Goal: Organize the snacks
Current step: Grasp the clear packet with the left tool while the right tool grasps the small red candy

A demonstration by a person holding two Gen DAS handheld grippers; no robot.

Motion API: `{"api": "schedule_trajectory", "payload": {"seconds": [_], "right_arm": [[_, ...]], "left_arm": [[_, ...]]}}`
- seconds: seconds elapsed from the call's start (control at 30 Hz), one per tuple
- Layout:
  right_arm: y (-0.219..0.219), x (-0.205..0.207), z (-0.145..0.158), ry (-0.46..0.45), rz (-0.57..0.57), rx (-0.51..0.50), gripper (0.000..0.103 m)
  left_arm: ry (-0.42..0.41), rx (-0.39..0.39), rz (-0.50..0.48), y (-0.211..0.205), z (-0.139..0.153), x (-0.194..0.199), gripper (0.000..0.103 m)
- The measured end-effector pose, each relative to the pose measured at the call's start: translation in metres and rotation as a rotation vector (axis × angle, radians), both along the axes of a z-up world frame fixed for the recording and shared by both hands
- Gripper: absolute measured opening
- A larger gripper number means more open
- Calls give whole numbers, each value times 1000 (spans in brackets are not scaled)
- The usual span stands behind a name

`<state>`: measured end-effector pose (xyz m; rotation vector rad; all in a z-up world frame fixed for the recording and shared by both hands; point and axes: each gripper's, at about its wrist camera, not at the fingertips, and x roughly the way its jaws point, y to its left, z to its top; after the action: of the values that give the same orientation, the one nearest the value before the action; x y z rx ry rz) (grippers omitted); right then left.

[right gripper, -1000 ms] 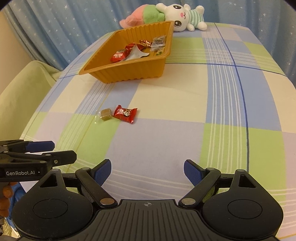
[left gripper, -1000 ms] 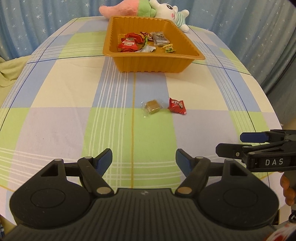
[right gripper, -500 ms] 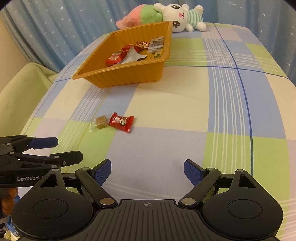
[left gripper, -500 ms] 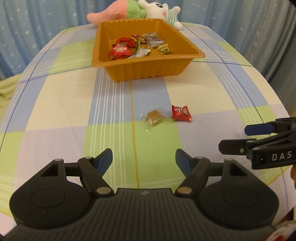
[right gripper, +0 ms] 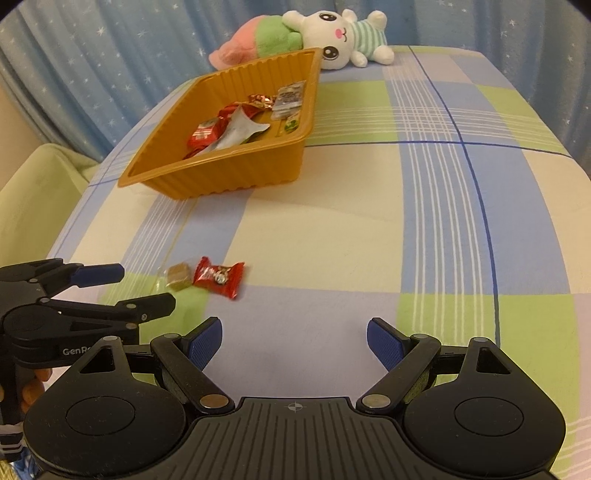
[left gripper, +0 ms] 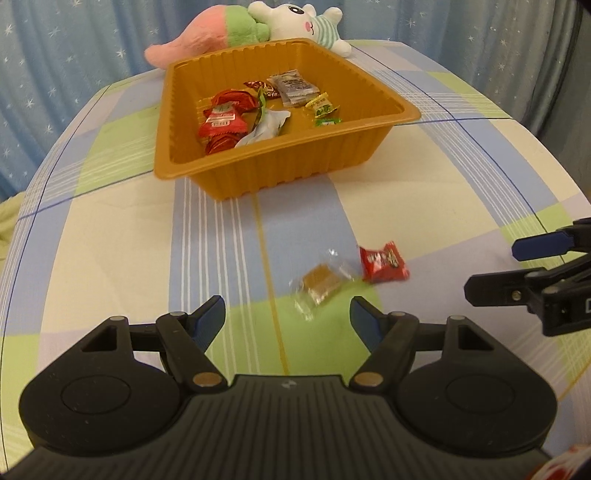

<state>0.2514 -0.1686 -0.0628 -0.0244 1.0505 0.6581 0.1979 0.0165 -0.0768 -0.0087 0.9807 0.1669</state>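
Two loose snacks lie side by side on the checked cloth: a brown candy in clear wrap (left gripper: 322,283) (right gripper: 178,276) and a red wrapped candy (left gripper: 383,262) (right gripper: 218,276). My left gripper (left gripper: 287,320) (right gripper: 144,291) hangs open just short of the brown candy, nothing between its fingers. My right gripper (right gripper: 294,342) (left gripper: 517,267) is open too, empty, to the right of the red candy. An orange tray (left gripper: 280,168) (right gripper: 229,177) farther back holds several wrapped snacks.
Beyond the tray lie a white rabbit plush (right gripper: 343,40) (left gripper: 295,22) and a pink and green plush (right gripper: 255,46) (left gripper: 207,44). Blue starred curtains close the back. A green cushion (right gripper: 33,192) sits past the table's left edge. A hand (right gripper: 33,386) holds the left gripper.
My left gripper moved forward and rolled, bringing the two loose candies closer to its fingers. The right gripper edged forward too. Both stayed open.
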Motion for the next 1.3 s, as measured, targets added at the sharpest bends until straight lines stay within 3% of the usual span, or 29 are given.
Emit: {"api": "schedule_trajectory", "payload": {"seconds": [0.43, 0.97, 1.3], "right_arm": [[-9, 15, -2, 8, -46, 7, 85], [-7, 18, -4, 13, -40, 4, 85], [0, 16, -5, -16, 32, 7, 85]], "left_arm": [[14, 8, 26, 17, -6, 18, 59], [-4, -35, -25, 16, -7, 24, 19], [8, -51, 42, 23, -6, 13, 19]]}}
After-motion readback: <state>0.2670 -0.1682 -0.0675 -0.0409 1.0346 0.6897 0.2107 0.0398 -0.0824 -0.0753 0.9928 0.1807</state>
